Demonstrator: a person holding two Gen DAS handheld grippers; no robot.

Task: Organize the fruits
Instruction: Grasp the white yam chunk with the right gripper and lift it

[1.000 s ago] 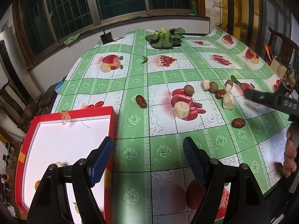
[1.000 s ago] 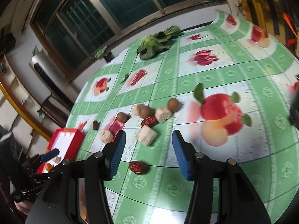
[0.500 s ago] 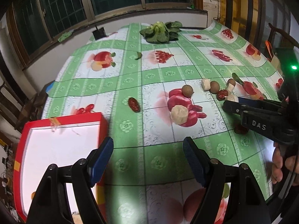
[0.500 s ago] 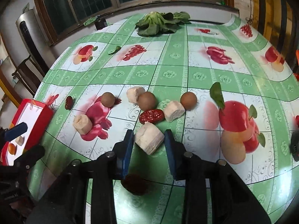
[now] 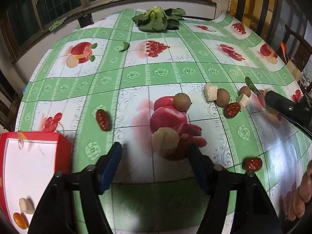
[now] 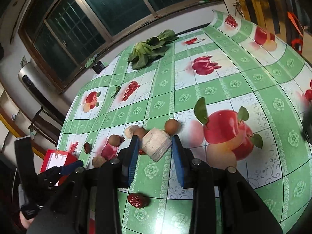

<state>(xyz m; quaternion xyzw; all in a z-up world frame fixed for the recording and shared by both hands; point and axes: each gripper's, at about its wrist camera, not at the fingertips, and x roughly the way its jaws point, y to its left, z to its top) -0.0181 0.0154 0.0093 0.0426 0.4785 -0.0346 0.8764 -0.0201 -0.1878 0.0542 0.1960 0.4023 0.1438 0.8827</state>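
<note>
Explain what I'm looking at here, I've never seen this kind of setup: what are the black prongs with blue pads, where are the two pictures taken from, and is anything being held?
There is no robot. A person holds a hand-operated two-finger gripper in each hand, each with a camera looking forward along its fingers, so the black prongs at the bottom of each picture are that gripper's own fingers.

The left-wrist picture shows the left gripper. Its jaws have just been closing, with a pale round fruit piece between them but not yet pressed.

The right-wrist picture shows the right gripper clamped on a pale chunk, lifted or resting I cannot tell.

On the green tablecloth lie red dates, brown round fruits, more pale pieces and leafy greens. A red box at the left already holds two pieces.
</note>
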